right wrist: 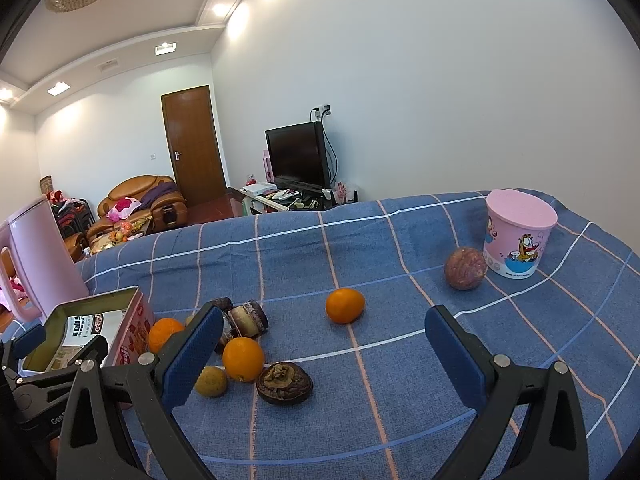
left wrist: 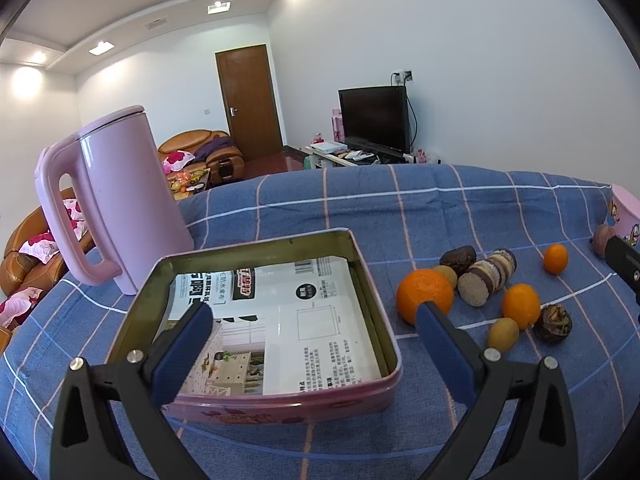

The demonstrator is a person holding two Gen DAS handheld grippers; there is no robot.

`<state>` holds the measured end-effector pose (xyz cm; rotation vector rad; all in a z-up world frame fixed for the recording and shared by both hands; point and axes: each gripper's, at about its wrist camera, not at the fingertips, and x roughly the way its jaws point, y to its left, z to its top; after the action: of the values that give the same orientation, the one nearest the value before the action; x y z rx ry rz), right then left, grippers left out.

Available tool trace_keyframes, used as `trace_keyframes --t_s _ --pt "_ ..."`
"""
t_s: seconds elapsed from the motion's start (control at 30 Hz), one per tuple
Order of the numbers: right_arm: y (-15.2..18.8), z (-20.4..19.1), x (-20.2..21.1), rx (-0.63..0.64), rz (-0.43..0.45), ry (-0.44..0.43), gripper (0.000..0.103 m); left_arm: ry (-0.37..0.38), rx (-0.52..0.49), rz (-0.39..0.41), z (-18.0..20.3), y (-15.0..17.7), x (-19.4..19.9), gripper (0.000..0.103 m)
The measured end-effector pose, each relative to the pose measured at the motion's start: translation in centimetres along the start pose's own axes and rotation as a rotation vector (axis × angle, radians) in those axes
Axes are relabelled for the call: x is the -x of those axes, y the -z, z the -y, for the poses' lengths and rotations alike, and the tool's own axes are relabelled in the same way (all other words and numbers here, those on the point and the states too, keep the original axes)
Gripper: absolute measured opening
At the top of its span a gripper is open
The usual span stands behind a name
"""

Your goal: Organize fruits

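**Open tin and scattered fruit on a blue checked cloth**

A shallow pink metal tin (left wrist: 280, 404) sits open on a table covered by a blue checked cloth (left wrist: 460, 208). Inside the tin lies only a printed paper sheet (left wrist: 304, 320) flat on the bottom; no fruit is in it. A tall pink jug (left wrist: 120, 208) with a handle and closed lid stands upright just behind the tin's left corner.

The fruit lies on the cloth to the right of the tin. Nearest the tin is a large orange (left wrist: 424, 294). Beside it are a small green-brown fruit (left wrist: 446, 275), a dark brown fruit (left wrist: 458, 258) and a brown-and-tan banded roll (left wrist: 490, 278). In front of these are a smaller orange (left wrist: 521, 306), a yellowish-green fruit (left wrist: 503, 334) and a dark wrinkled fruit (left wrist: 554, 324). A small orange (right wrist: 345, 305) sits apart, further right.

Near the table's far right edge stands a pink cartoon-printed tub (right wrist: 518, 236) with its lid on, its contents hidden. A round purple-brown fruit (right wrist: 465, 268) rests just beside it.

The left gripper (left wrist: 314, 320) hovers over the tin's right side, fingers spread wide, holding nothing. The right gripper (right wrist: 324, 332) hovers above the cloth, fingers likewise spread and empty, the fruit cluster by its left finger.
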<state>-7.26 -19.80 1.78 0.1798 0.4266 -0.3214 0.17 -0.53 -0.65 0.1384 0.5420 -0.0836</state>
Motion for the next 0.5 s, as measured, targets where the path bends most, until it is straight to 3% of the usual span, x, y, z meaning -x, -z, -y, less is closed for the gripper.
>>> trace_keyframes --t_s 0.5 --pt "0.15 0.04 -0.17 -0.002 -0.003 0.005 0.102 0.003 0.0 -0.001 -0.03 0.04 -0.05 0.103"
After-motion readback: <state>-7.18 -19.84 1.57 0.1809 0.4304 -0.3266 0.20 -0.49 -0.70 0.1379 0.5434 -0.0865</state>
